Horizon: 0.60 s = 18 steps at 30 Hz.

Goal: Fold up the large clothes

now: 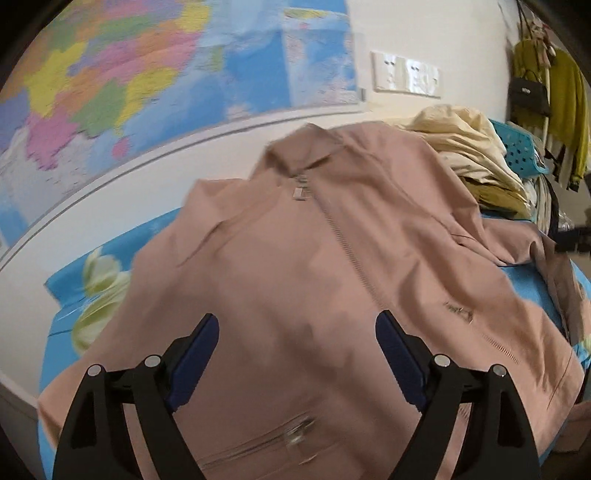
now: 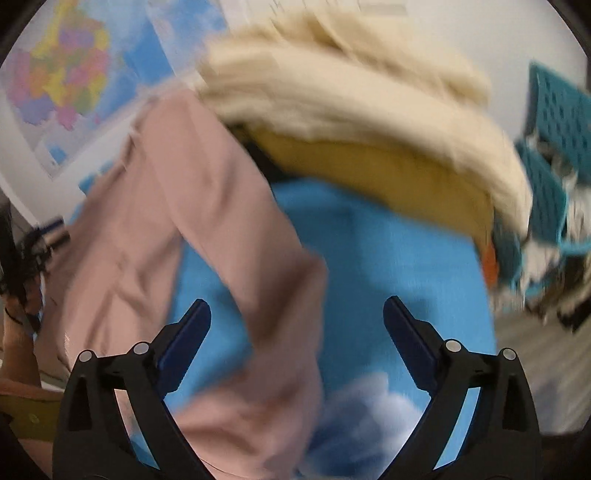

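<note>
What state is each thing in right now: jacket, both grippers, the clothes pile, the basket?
Jacket: spread front up on the blue sheet, zipped shut, collar toward the wall.
Sleeve: lying out across the sheet, not yet folded in.
Left gripper: open, empty, over the jacket's lower front.
Right gripper: open, empty, over the sleeve.
Cream pile: heaped, unfolded.
Basket: tilted behind the pile.

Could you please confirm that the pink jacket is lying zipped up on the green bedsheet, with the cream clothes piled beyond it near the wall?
Not quite: the bedsheet is blue, not green, as the left wrist view shows. The rest holds: the pink jacket lies zipped up on it, with the cream clothes piled beyond it near the wall.
</note>
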Available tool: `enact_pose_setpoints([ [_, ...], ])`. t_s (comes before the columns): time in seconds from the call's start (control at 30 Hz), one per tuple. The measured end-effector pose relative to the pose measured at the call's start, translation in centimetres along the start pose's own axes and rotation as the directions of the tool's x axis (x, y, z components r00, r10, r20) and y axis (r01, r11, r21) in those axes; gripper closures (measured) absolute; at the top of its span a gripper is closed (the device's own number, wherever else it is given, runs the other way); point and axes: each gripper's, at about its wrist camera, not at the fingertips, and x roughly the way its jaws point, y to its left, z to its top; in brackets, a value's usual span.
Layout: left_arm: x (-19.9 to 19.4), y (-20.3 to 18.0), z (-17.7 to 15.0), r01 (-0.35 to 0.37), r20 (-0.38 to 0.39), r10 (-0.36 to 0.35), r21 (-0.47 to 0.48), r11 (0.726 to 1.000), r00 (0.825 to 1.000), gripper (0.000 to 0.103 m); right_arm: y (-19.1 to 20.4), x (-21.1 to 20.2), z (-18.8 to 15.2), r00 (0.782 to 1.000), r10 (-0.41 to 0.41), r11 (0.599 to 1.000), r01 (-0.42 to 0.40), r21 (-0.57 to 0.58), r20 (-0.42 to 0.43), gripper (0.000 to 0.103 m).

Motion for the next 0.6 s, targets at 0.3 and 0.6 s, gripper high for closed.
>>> enact_pose_setpoints([
  [0.3,0.8,-3.7,1.5,0.141,-0.010,-0.141,0.029,0.990,0.990,0.019,1.1,-4.5,1.6,0.926,0.367,0.930,-0.367,-0.017,0.084,0.096],
  [0.6,-3.8,1.8,1.6,0.291,0.133,-0.275,-0.126,0.948,0.952,0.019,18.0,-10.9,7.7,0.736,0.677,0.671,-0.607,-0.426,0.017,0.095],
])
